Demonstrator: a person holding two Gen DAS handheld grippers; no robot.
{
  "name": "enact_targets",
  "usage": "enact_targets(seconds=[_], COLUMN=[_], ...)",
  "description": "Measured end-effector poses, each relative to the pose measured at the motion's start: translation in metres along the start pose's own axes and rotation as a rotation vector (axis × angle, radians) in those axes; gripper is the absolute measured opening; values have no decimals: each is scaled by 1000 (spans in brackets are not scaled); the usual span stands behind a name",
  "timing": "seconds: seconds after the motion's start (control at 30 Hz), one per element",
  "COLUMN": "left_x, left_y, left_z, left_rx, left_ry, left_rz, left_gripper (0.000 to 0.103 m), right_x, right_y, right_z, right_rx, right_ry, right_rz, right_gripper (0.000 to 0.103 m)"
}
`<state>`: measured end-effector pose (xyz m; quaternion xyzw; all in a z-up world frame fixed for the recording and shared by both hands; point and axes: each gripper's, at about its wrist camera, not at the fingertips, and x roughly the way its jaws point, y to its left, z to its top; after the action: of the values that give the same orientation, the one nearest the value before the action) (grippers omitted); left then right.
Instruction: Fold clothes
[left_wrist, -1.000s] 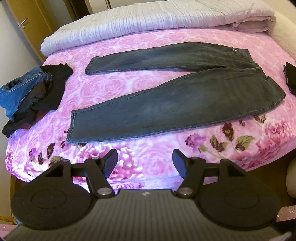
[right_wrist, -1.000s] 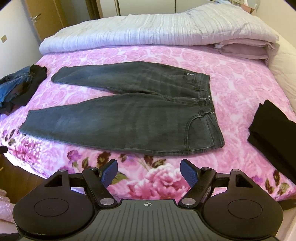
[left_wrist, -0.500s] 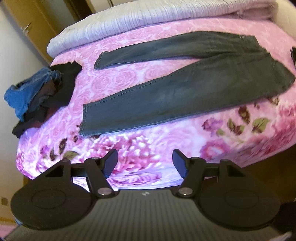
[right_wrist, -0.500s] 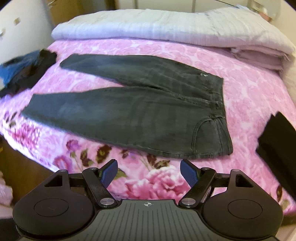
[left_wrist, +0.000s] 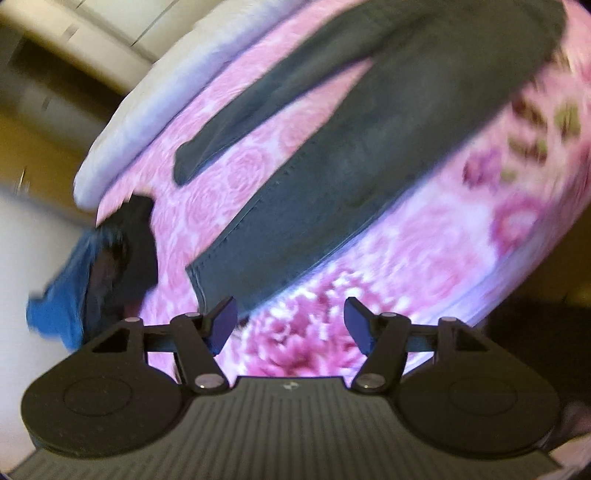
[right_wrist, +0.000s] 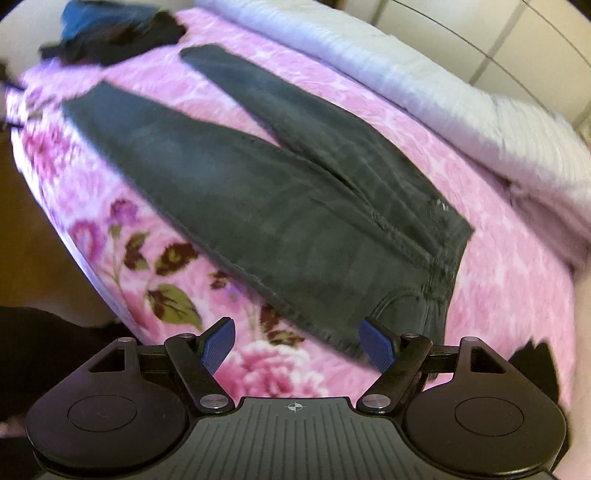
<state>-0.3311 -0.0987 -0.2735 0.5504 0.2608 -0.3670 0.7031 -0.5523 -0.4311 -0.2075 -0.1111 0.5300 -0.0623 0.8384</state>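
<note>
Dark grey jeans lie flat on the pink floral bedspread, both legs spread apart. In the left wrist view my left gripper hangs just short of the near leg's hem, jaws closing slightly with nothing between them. The right wrist view shows the jeans running diagonally, waistband at the lower right. My right gripper hovers open beside the near waistband corner, holding nothing. Both views are tilted and blurred.
A heap of blue and black clothes sits at the bed's left end, also seen as the heap at top left. A folded pale quilt lines the far side. A black garment lies right of the right gripper.
Both grippers have sunk toward the bed and rolled, so the jeans now look tilted and much nearer. The left reached the leg hem, the right the waistband corner.
</note>
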Motion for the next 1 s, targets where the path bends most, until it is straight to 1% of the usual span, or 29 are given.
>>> enact_targets(seconds=[0.13,0.2,0.27,0.4,0.5,0.53,0.57,0.6,0.67,0.8,0.87,1.0], left_x=[61,87,112,145,158,161,163,165,168,170,169,168], left_y=[-6,-7,-7,-6,0,2,4,6,10,18,16,10], left_z=[-6,-9,-12,-15,-16,-15,-14,-13,-9,2,7,11], left_rx=[175,235,292,399,452,462,462,458,441,364,348,326], left_ry=[-5,-4,-4,-12,-35,-42,-46,-50,-41,-16,0,27], left_rz=[16,18,20,-8,-15,-19,-22,-25,-37,-40,-30,-3], left_gripper=[54,45,44,41,39,39,36,27,14,12,12,12], right_x=[25,41,58,83,99,102,105,108,112,119,127,149], right_y=[4,3,0,-4,-8,-9,-9,-9,-6,-3,-4,-13], right_z=[4,7,11,17,17,16,14,10,-2,-35,-57,-94], right_rx=[-78,-84,-68,-55,-35,-38,-45,-63,-120,-270,-368,-522], right_ry=[29,68,104,142,167,173,179,185,187,192,192,119], right_rz=[-44,-45,-31,-32,-37,-39,-41,-48,-71,-135,-177,-244], right_gripper=[78,78,78,78,78,78,78,78,78,78,78,77])
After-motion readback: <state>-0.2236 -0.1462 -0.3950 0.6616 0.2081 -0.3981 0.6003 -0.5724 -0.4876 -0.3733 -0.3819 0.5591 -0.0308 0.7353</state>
